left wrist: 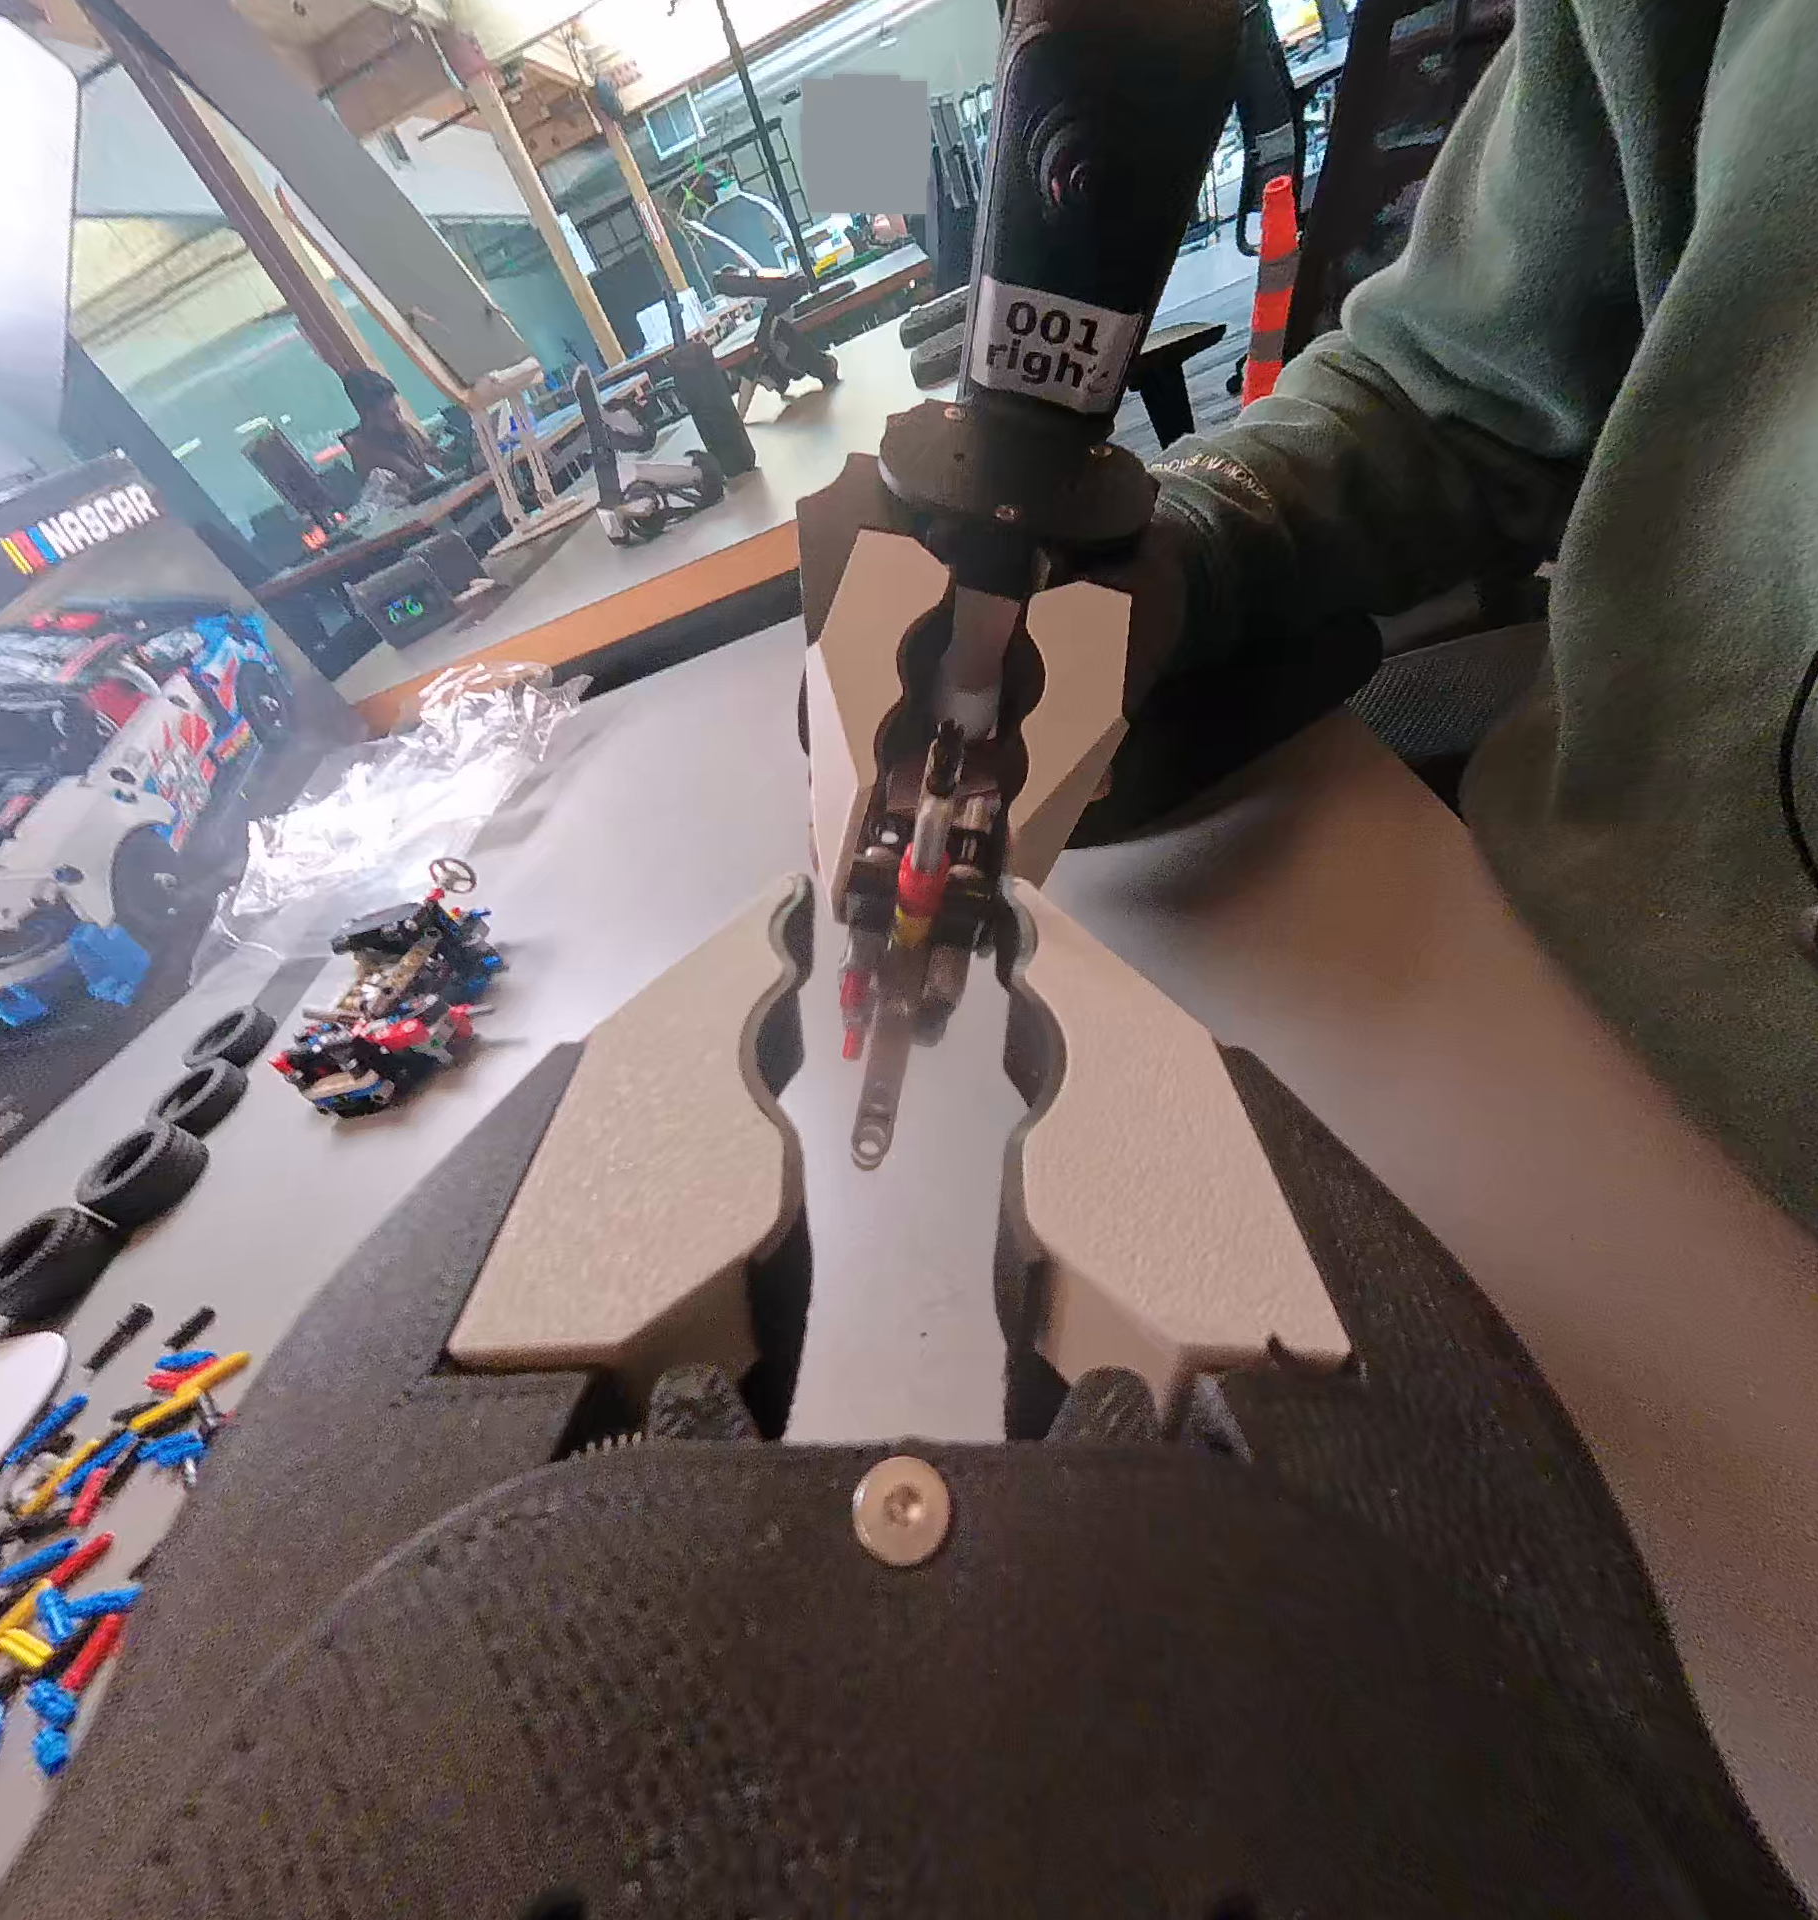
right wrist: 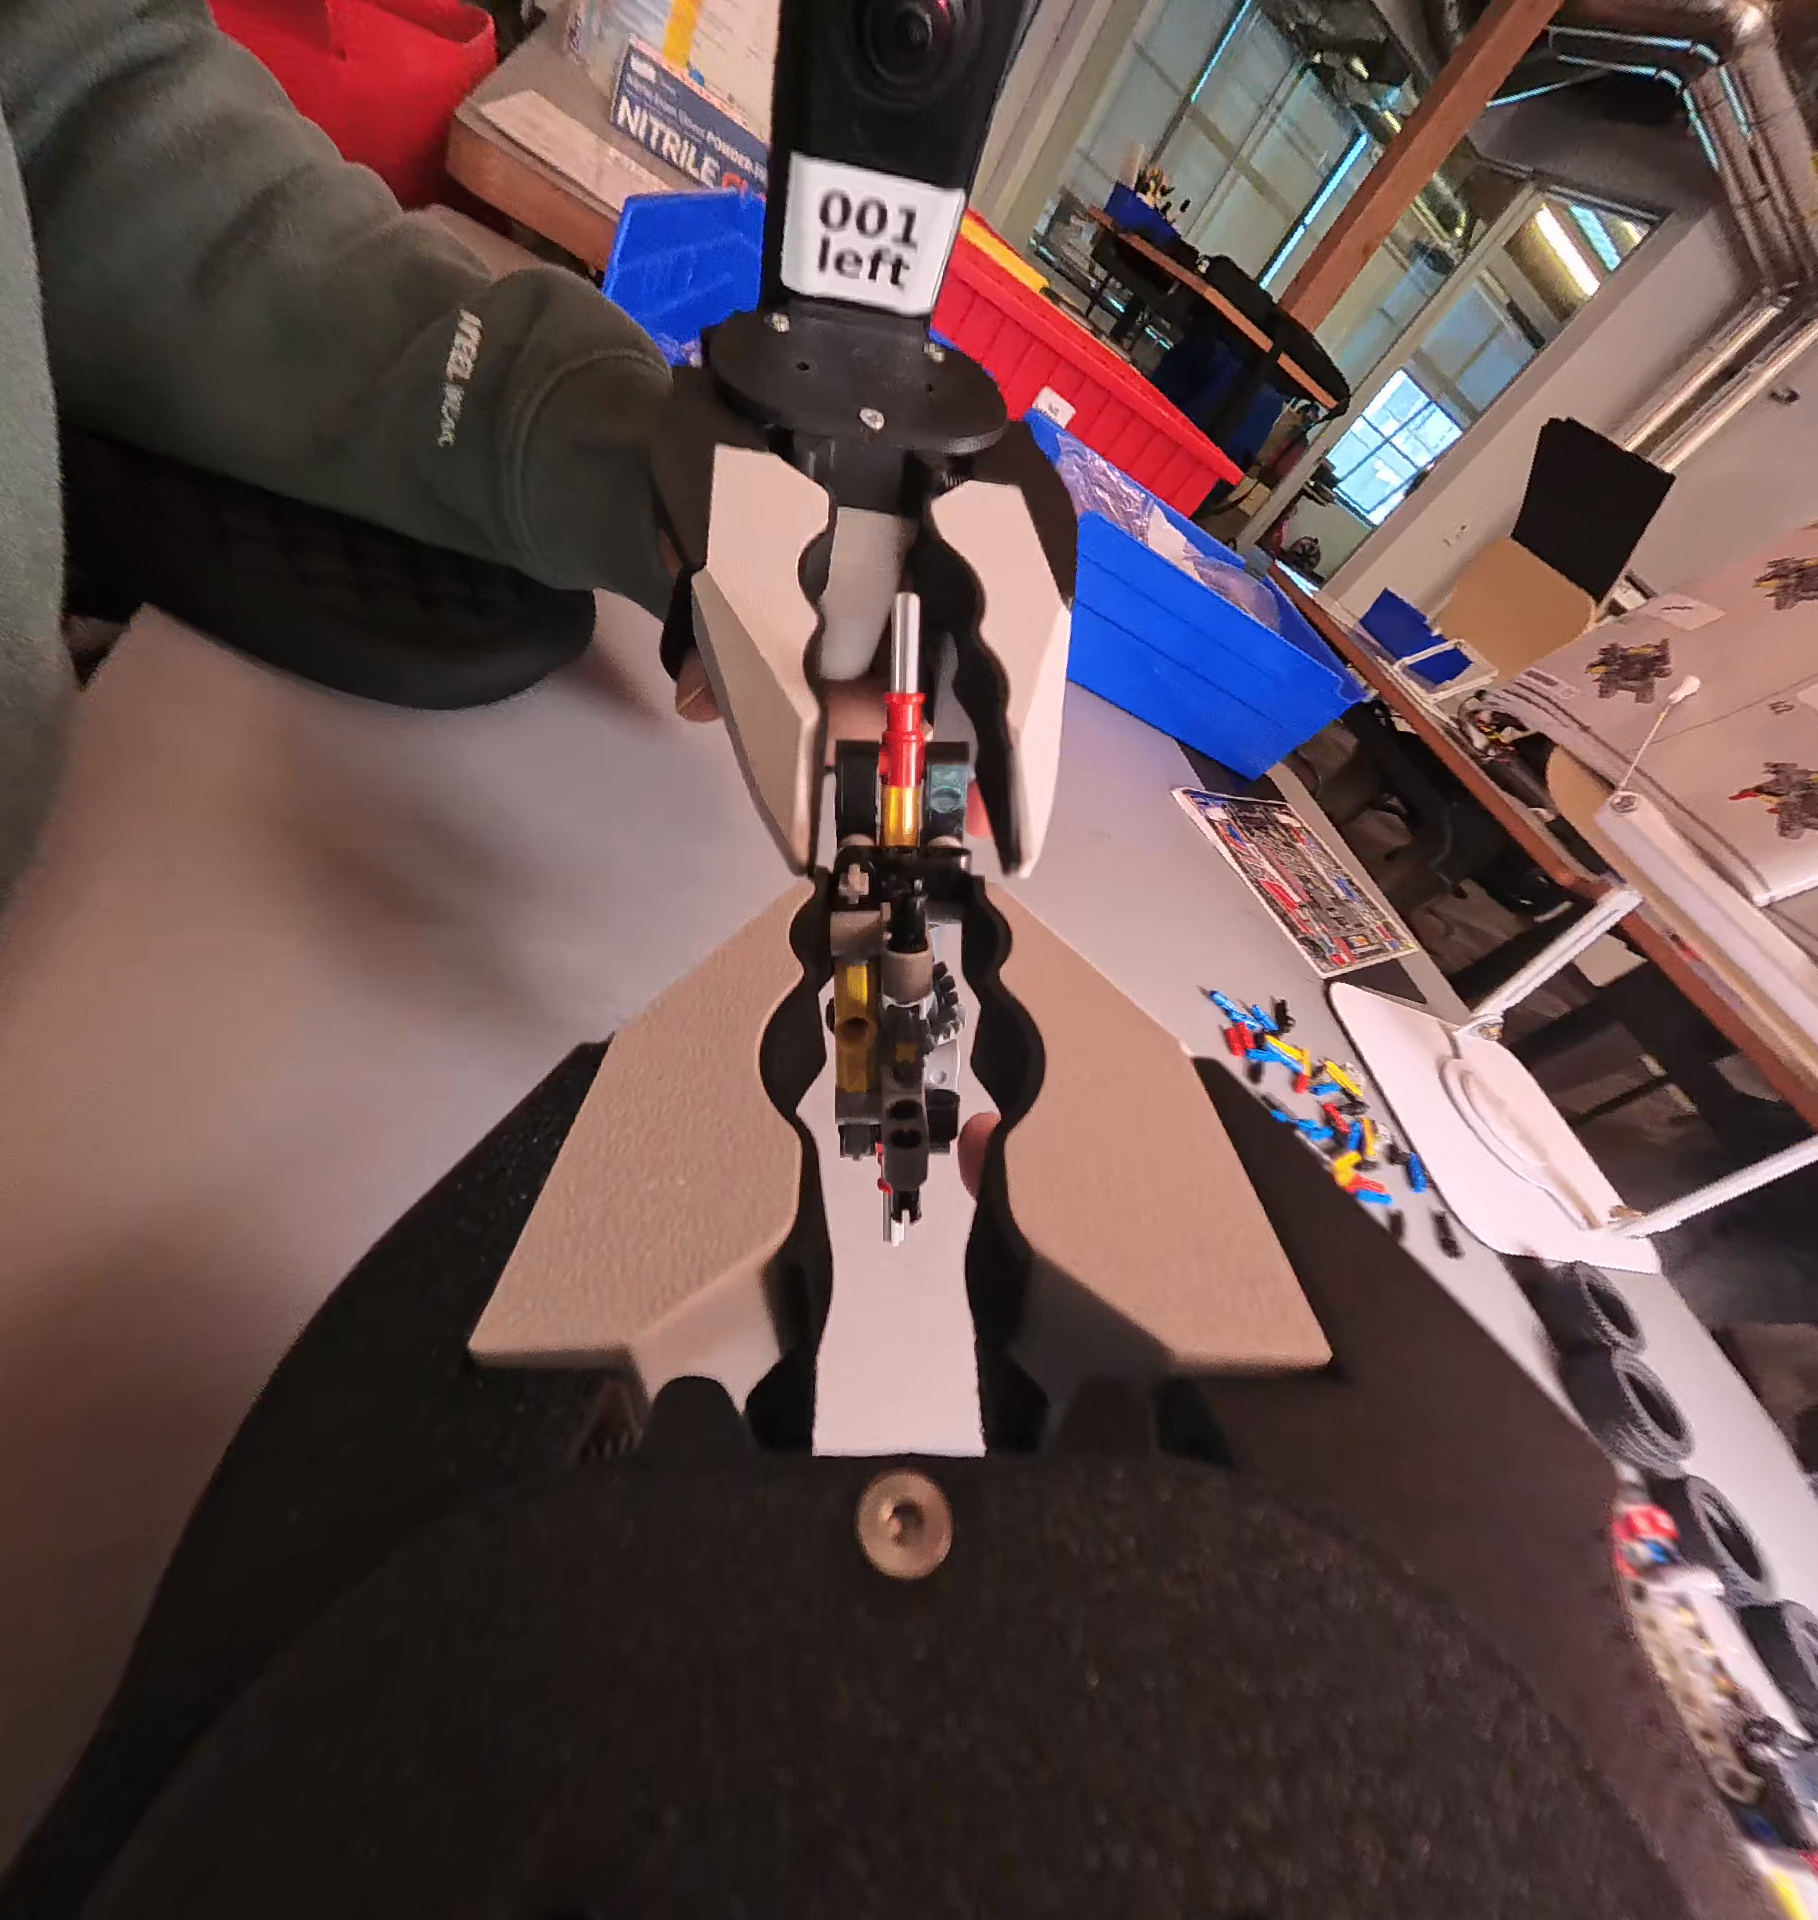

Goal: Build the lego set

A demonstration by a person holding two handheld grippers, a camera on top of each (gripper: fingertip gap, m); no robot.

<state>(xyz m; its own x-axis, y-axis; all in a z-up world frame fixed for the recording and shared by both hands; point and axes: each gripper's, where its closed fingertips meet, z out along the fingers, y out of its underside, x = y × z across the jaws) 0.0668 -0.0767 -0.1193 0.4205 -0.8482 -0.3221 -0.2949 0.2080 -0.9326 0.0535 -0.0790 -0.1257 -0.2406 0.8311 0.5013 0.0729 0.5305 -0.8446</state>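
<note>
The grey table (left wrist: pixel 676 790) carries the loose stock: a half-built chassis (left wrist: pixel 396 1013), four black tyres (left wrist: pixel 141 1174) in a row, and scattered small pins (left wrist: pixel 63 1538) — blue, red, yellow. Blue bins (right wrist: pixel 1196 634) stand at the far edge.

Above it, held clear of the surface, the small sub-assembly (right wrist: pixel 889 997) runs lengthwise from one gripper to the other, its grey axle tip toward the left gripper (right wrist: pixel 900 821) and a thin rod toward the right gripper (right wrist: pixel 889 894). Both grippers meet tip to tip, each with fingers narrowly parted and pinched on an end of it.
</note>
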